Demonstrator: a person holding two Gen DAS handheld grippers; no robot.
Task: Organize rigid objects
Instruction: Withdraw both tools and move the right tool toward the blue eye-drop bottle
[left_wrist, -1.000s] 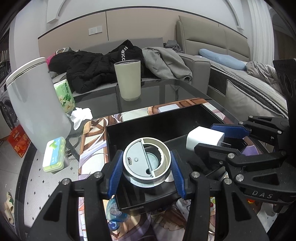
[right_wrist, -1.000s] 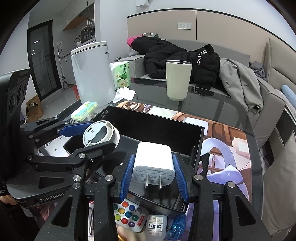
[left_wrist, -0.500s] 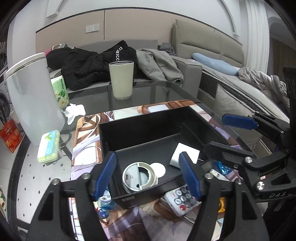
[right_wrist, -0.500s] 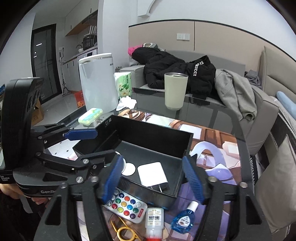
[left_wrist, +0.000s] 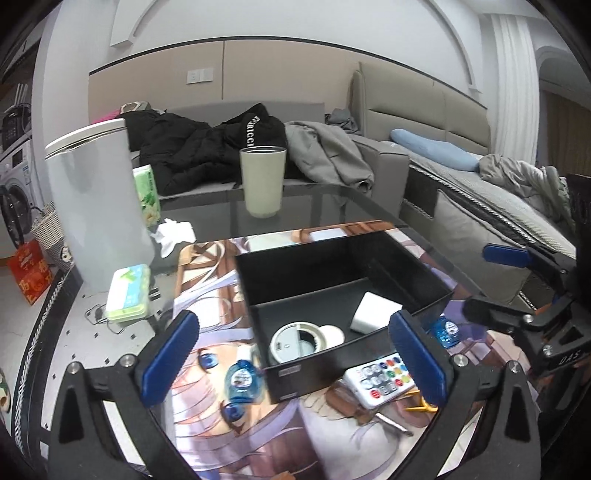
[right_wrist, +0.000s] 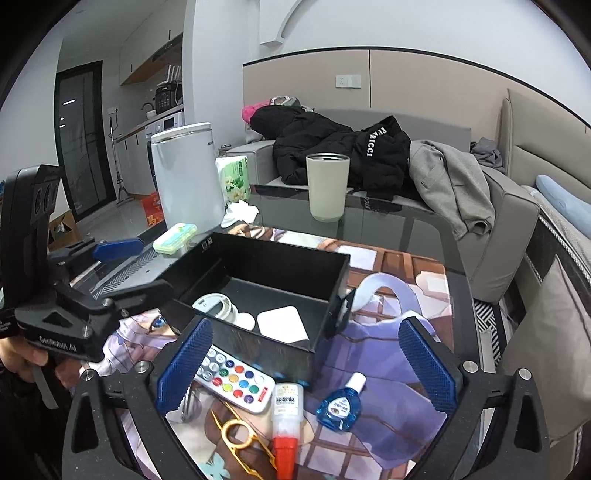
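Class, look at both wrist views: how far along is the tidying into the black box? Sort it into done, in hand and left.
Done: the round lid and white charger lie inside the black box. In hand: nothing; the left gripper and right gripper are opening with no item between the jaws. Left: the remote, glue bottle, blue bottle and gold clip lie on the mat.

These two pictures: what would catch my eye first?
Probably the black box in the middle of the table, with a round grey lid and a white charger lying in it. Nearer, a remote with coloured buttons lies on the cartoon mat, framed by blue gripper pads.
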